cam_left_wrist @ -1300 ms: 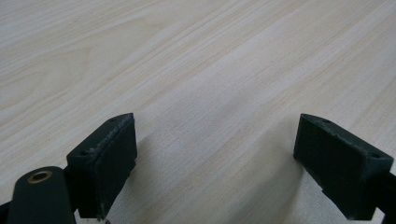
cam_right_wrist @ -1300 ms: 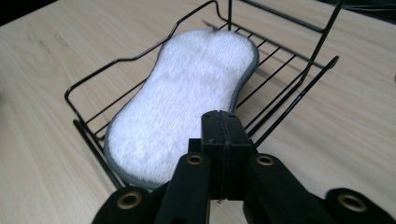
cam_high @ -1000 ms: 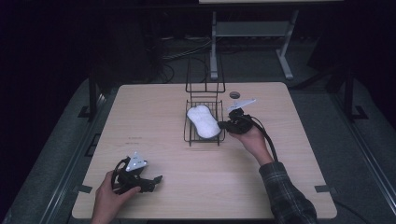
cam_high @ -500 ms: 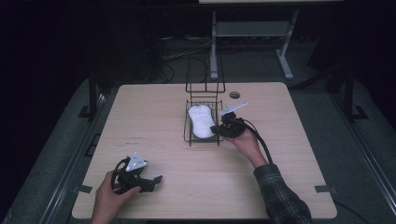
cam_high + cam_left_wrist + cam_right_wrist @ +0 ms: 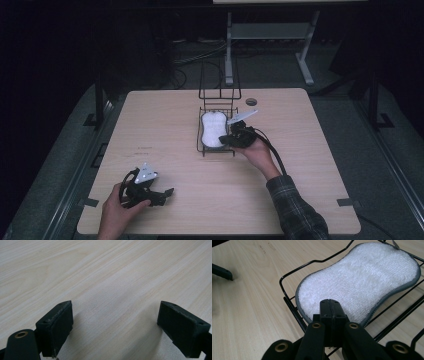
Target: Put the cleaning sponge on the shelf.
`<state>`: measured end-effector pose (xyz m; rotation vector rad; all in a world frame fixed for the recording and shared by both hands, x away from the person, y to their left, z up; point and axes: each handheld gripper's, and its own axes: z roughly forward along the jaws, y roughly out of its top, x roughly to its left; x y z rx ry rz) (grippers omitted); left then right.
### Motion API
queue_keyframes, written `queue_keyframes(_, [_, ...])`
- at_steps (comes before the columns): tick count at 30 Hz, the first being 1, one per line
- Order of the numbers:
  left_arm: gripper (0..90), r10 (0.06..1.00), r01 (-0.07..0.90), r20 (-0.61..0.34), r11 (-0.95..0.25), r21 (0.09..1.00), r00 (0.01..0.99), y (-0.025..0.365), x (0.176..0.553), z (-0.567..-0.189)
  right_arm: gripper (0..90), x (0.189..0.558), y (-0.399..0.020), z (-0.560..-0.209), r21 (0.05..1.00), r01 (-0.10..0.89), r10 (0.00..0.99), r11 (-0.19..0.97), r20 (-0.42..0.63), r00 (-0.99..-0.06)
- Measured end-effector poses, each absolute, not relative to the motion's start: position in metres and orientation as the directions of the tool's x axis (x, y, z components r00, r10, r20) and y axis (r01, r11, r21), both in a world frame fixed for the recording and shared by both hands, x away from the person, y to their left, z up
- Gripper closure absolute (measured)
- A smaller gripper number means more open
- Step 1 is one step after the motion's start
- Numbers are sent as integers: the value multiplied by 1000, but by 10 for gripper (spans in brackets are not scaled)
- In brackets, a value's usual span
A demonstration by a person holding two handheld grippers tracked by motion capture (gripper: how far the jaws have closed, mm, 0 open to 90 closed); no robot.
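Right gripper view: right gripper [image 5: 329, 307] jaws pressed together, nothing between them, tips over near edge of white sponge [image 5: 362, 282]. Sponge lies flat in black wire rack [image 5: 289, 302], just ahead of jaws. Left gripper [image 5: 115, 325] jaws wide apart over bare table [image 5: 100, 270].

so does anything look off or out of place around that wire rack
Nothing stands out. The white sponge lies flat inside the black wire rack, which sits square on the table. The right gripper is shut at the sponge's near edge; the left gripper rests open on bare wood.
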<state>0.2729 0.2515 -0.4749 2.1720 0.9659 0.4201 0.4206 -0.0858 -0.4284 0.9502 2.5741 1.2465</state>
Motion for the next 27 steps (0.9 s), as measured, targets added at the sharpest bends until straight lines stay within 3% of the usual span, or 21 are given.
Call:
queue_keyframes(6, [124,745,513,6,-466,721,667,251,273,-475,890,420,-93,-422,756,490,607,434,156,-779])
queue_keyframes(11, [124,745,513,6,-466,721,668,251,273,-475,816,419,-102,-418,763,492,626,419,150,-765])
queue_keyframes(15, [124,745,513,6,-466,721,667,251,273,-475,709,418,-110,-415,759,507,653,408,146,-743])
queue_keyframes(18, [124,745,513,6,-466,721,667,251,273,-475,582,417,-117,-413,758,513,671,402,137,-729])
queue_keyframes(22, [124,745,513,6,-465,721,667,251,273,-475,493,415,-126,-410,762,520,694,386,132,-707])
queue_keyframes(26, [124,745,513,6,-465,721,667,251,273,-475,338,412,-142,-407,763,533,720,366,131,-681])
queue_keyframes(27, [124,745,514,6,-465,721,667,251,273,-475,338,412,-142,-407,763,533,720,366,131,-681])
